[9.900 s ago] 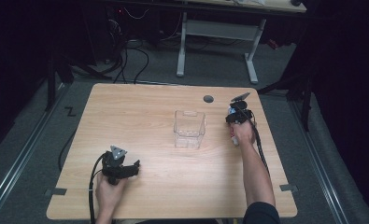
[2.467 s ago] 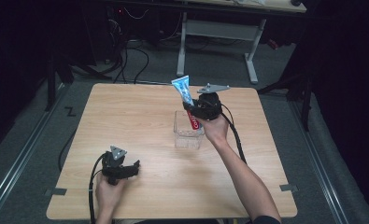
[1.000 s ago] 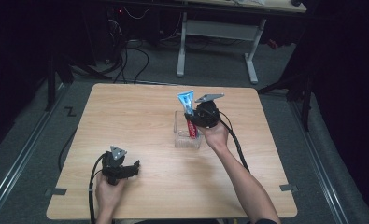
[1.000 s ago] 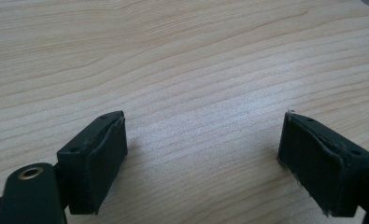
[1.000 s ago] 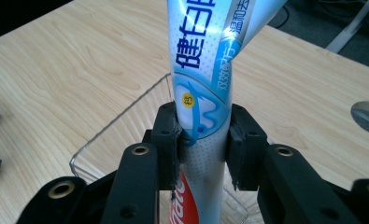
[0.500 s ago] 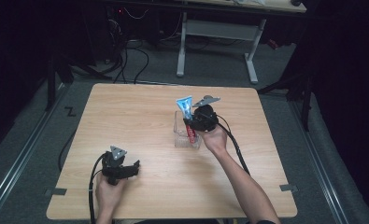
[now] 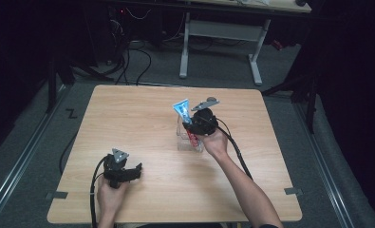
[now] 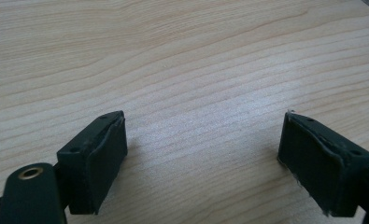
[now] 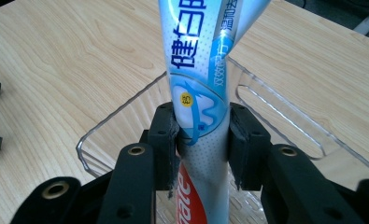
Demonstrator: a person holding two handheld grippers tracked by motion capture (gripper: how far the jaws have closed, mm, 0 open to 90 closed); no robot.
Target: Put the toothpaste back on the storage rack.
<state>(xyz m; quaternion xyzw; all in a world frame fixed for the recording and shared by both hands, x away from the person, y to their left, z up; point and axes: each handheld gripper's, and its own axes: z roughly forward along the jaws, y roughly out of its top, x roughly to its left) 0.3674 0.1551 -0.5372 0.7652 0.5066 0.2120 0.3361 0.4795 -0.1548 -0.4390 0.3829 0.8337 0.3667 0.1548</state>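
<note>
Here the wooden table takes up the middle of the high view, its pale grain running under both hands. Near its centre, a little toward the far right, stands a clear plastic container, an open-topped box with thin transparent walls; in the right gripper view its rim curves around just beyond the jaws.

The right gripper sits directly over that container, held in the person's right hand. Its jaws are pressed against a toothpaste tube, one on each side of the tube's body. The tube runs lengthwise between the jaws: its blue and white printed part rises past the fingertips and away from the camera, while its red part lies back toward the gripper's body. In the high view the tube's flat blue end sticks up and to the far left above the gripper, tilted, and its red lower part dips inside the container's walls.

The left gripper rests at the near left of the table, well apart from the container, in the person's left hand. Its jaws stand wide, with bare wood between them.
</note>
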